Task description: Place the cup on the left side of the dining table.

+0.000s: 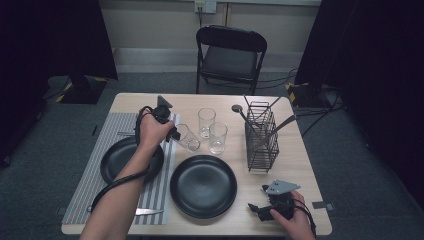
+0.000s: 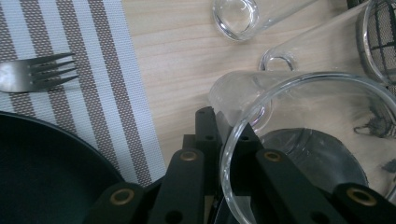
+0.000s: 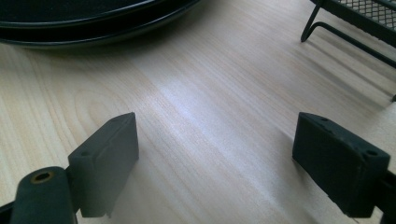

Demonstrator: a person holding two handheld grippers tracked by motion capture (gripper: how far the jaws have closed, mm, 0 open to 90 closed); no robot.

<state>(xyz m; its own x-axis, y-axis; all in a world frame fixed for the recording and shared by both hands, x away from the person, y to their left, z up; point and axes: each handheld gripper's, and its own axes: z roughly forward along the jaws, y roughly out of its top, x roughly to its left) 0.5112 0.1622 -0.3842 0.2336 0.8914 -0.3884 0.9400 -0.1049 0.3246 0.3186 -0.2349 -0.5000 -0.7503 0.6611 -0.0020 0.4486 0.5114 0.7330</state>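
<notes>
at the far left a striped placemat (image 1: pixel 95 175) is lying on the table (image 1: pixel 300 165), with a fork (image 2: pixel 37 74) resting on it above a black plate (image 1: pixel 131 160) and a knife (image 1: pixel 149 212) sitting near its front edge. the left gripper (image 1: pixel 172 131) is reaching over that plate, and its jaws are pinching together on the rim of a clear glass (image 1: pixel 187 138), one jaw inside the wall and one outside, as the left gripper view is showing. the glass is tilting steeply, mouth toward the hand, just off the mat's right edge and above the bare wood.

judging from that thin rim grip, the glass is likely to be slipping or swinging if the wrist turns quickly, since smooth glass is giving the pads little to bite on. just to its right, two upright glasses (image 1: pixel 206 122) (image 1: pixel 218 137) are standing near; a swing of the held glass's base could be knocking them over. below, a second black plate (image 1: pixel 203 186) is waiting to be chipped if the glass drops.

further right a wire cutlery rack (image 1: pixel 261 137) is holding utensils. at the front right corner the right gripper (image 1: pixel 256 210) is resting low over the table, jaws standing wide apart with nothing between them.
</notes>
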